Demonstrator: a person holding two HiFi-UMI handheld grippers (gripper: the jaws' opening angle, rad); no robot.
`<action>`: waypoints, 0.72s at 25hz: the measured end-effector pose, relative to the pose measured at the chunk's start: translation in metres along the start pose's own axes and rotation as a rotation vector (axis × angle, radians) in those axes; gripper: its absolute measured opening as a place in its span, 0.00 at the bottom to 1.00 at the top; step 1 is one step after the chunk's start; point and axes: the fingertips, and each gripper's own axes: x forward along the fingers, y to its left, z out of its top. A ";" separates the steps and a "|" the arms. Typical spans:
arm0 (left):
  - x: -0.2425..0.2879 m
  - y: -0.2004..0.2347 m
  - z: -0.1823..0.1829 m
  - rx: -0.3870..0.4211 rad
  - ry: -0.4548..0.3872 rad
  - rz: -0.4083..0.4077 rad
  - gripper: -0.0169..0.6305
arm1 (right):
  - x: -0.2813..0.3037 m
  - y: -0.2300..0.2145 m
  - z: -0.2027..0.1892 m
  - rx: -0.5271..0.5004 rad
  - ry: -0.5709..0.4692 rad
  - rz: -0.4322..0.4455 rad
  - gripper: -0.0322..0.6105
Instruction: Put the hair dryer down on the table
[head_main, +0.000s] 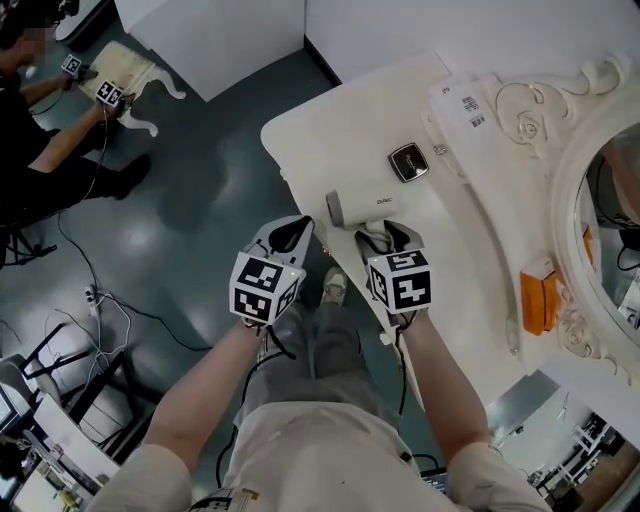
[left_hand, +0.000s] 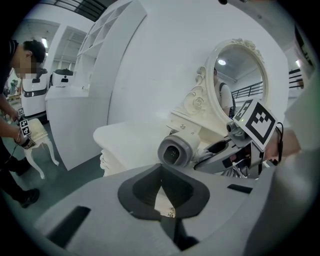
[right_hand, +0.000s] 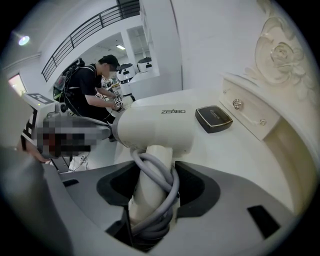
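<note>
White on white in head view: grips hair dryer (head_main: 362, 207) by handle in right gripper (head_main: 388, 236), just over table (head_main: 330, 140) near edge, left gripper (head_main: 295, 228) alongside, off the edge. In left gripper view, shows jaws closed together on nothing, dryer's gray round end just ahead. In right gripper view, clamps cord-wrapped handle, reads "ZEABO" on body; lower level, short of dark case (right_hand: 213, 116), settle barrel flat before releasing.

Head view: high up, looking steeply down. Takes in the front corner of the table (head_main: 330, 140) and the floor beside it.
Left gripper view: low, off the table's front edge, facing the mirror (left_hand: 240, 82).
Right gripper view: low over the tabletop, looking across it at very close range.
All three views share the hair dryer (head_main: 362, 207). The head and right gripper views also share a dark case (head_main: 408, 162).
</note>
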 end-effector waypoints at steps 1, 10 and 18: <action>-0.001 0.000 0.000 0.000 0.001 0.001 0.05 | 0.000 0.000 0.000 0.003 -0.002 0.001 0.38; -0.012 -0.006 0.011 0.012 -0.015 0.004 0.05 | -0.018 0.001 0.007 0.044 -0.042 0.012 0.39; -0.034 -0.020 0.052 0.051 -0.083 0.009 0.05 | -0.072 0.006 0.040 0.008 -0.179 -0.031 0.39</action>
